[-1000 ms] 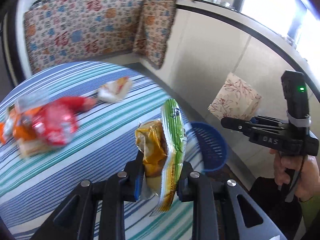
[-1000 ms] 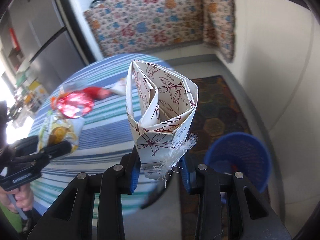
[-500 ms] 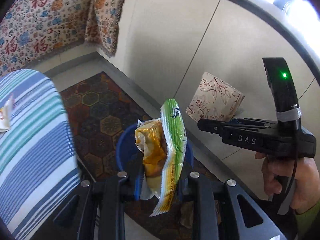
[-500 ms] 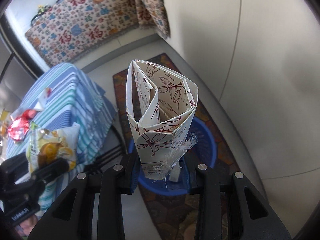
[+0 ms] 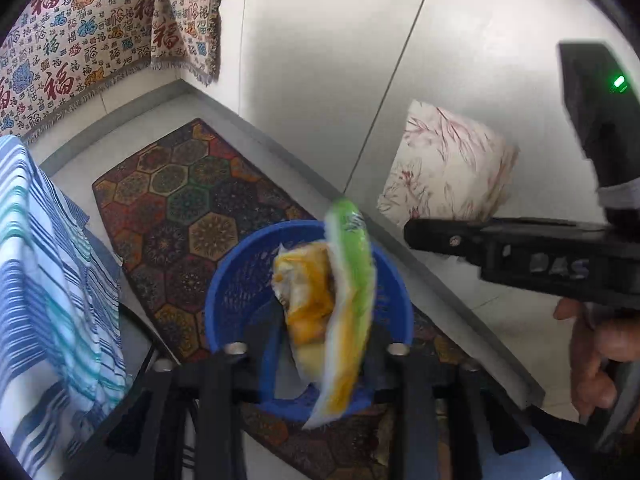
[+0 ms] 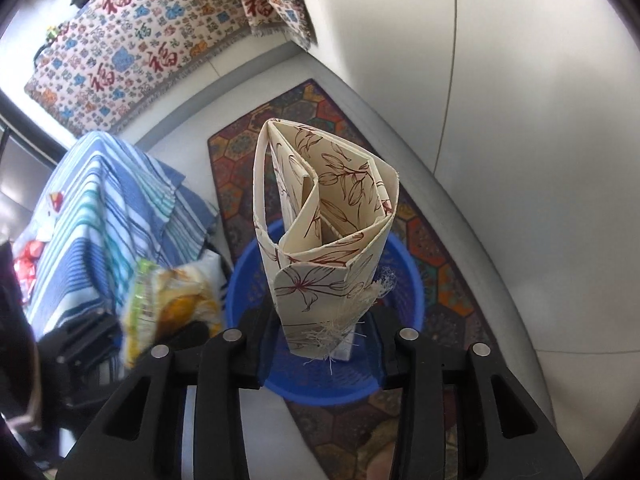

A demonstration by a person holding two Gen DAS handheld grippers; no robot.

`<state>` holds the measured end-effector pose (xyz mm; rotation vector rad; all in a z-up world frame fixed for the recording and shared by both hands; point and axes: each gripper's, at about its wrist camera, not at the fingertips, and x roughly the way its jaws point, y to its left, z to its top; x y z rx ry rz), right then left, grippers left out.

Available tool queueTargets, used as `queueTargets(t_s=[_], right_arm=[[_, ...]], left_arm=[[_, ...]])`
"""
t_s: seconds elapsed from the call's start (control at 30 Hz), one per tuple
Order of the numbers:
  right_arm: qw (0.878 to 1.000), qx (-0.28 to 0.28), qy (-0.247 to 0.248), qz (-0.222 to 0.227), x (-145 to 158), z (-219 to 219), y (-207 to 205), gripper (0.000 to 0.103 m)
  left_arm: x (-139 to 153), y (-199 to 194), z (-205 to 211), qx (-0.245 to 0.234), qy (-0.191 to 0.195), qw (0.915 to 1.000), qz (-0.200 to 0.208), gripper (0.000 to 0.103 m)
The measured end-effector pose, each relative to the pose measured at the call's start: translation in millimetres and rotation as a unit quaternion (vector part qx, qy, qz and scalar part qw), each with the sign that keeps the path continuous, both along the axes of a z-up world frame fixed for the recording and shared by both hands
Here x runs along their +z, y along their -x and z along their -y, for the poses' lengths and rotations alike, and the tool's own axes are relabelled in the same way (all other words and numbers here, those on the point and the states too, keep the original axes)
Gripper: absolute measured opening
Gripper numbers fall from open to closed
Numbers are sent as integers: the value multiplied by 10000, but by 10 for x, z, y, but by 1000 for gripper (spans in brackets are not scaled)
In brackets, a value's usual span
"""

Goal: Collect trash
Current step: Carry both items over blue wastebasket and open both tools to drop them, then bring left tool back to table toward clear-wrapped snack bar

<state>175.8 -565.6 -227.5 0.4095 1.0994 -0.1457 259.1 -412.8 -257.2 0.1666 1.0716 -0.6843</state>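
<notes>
A blue mesh basket [image 5: 232, 280] stands on the floor right under both grippers. My left gripper [image 5: 320, 340] hangs over it with its jaws opening. The green and yellow snack wrapper [image 5: 348, 280] sits blurred between the pads, with a gap on its left side. My right gripper [image 6: 322, 320] is also above the basket [image 6: 404, 280] with its jaws opening. The folded floral paper box [image 6: 328, 208] stands upright between its fingers, and blue shows on both sides of it. In the left wrist view the floral box [image 5: 448, 168] juts from the right gripper [image 5: 412, 232].
A table with a striped blue cloth [image 5: 48, 260] stands left of the basket, with red wrappers [image 6: 28, 256] lying on it. A hexagon-patterned rug [image 5: 180, 200] lies under the basket. White cabinet fronts [image 5: 320, 60] rise close behind. A hand [image 5: 592, 360] holds the right gripper.
Both grippers swung from the table to above the blue basket and sank towards it. Both pairs of jaws have widened, and the snack wrapper now looks loose and blurred.
</notes>
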Motion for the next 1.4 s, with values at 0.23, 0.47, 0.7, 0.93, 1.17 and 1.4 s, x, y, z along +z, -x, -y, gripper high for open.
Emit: queueTargets(t_s=[0.23,0.47,0.7,0.93,1.17,1.4], right_arm=[[9997,-75,137,205,82,44,9,64],[9921,-168,723,1014,517,-74,194,75],[9743,-189,1398,1758,916,-542,341,93],[9637,546,1688,1993,944,-1474,335,94],[9598,1618,1199,1955,828,-2598,328,95],[9538,2454,937,1458,510,-3598,18,95]], left_arm=[[-21,-94,1,230,-17,9994,245,61],[682,176,-544,363,413,9937,977,61],[1126,599,-1440,692,419,9888,1255,66],[1056,845,-2519,1430,-105,9833,1122,66],[917,979,-3684,2244,-441,9680,1035,66],[795,1003,-4414,2557,-653,9600,933,66]])
